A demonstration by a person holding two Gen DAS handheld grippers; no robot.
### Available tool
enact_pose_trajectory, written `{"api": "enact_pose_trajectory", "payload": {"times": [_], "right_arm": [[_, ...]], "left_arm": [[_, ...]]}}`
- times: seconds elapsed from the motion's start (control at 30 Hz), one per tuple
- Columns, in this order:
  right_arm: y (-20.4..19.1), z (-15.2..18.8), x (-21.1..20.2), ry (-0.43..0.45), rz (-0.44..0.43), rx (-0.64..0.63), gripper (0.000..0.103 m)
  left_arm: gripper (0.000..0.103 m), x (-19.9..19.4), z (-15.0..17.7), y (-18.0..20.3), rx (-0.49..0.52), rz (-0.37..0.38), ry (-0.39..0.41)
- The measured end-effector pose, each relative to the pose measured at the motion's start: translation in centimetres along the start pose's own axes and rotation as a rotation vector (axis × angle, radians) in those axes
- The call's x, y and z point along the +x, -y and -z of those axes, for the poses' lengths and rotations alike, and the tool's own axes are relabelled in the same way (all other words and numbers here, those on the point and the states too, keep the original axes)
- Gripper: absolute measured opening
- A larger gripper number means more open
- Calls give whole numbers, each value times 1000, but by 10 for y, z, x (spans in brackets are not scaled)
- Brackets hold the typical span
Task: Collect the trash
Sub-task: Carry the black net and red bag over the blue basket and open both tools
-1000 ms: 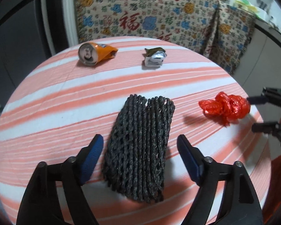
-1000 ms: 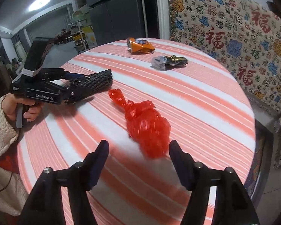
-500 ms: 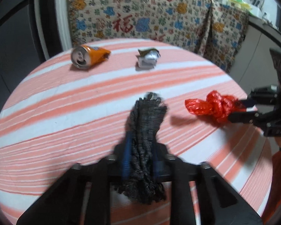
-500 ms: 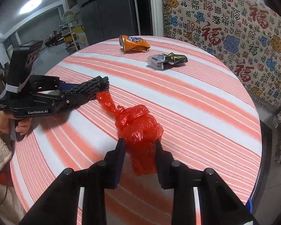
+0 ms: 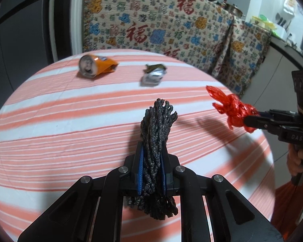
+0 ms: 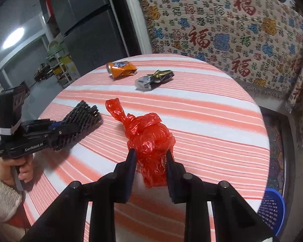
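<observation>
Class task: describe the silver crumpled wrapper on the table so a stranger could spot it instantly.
Start at the round table with the orange-and-white striped cloth. On its far side, near the patterned hanging, two items lie apart. Beside the crushed orange drink can is the crumpled silver and dark-gold foil wrapper.

Open striped desk (image 6: 202, 121) across the middle and the right side, bare from the red bag (image 6: 149, 139) to the far edge. Blocked at the far rim by two pieces lying near each other: crushed orange can (image 6: 121, 69) and crumpled foil wrapper (image 6: 153, 78), with a narrow gap between. Crowded on the left by the left gripper (image 6: 70, 129) and black mesh (image 6: 80, 119). Beyond the desk, patterned cloth (image 6: 222, 30); at lower right, blue basket (image 6: 272, 207) on the floor.
</observation>
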State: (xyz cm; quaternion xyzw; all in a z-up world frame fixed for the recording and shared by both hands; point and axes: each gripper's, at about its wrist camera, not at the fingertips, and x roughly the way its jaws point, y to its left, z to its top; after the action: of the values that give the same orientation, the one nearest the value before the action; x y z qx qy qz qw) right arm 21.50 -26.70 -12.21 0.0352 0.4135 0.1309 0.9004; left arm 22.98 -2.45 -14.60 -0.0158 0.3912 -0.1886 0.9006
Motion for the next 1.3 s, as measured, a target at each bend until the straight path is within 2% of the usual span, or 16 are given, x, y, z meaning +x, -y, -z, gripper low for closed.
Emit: {"api": "enact_pose_trajectory", "payload": {"times": [0.2, 0.43, 0.87, 1.0, 1.17, 1.3], "right_arm": [[19, 1, -25, 44, 35, 41, 27], [64, 18, -60, 77, 108, 131, 27], [181, 101, -144, 91, 392, 441, 27], [209, 124, -164, 108, 446, 517, 27], [234, 140, -166, 92, 490, 582, 28], [255, 154, -164, 79, 477, 655, 28]], "left_arm": [[12, 3, -8, 45, 35, 61, -10], [12, 18, -18, 115, 100, 136, -27], [12, 69, -32, 278, 218, 329, -82], [12, 85, -29, 314, 239, 354, -105], [12, 108, -22, 343, 236, 362, -138], [12, 125, -19, 356, 237, 356, -163]]}}
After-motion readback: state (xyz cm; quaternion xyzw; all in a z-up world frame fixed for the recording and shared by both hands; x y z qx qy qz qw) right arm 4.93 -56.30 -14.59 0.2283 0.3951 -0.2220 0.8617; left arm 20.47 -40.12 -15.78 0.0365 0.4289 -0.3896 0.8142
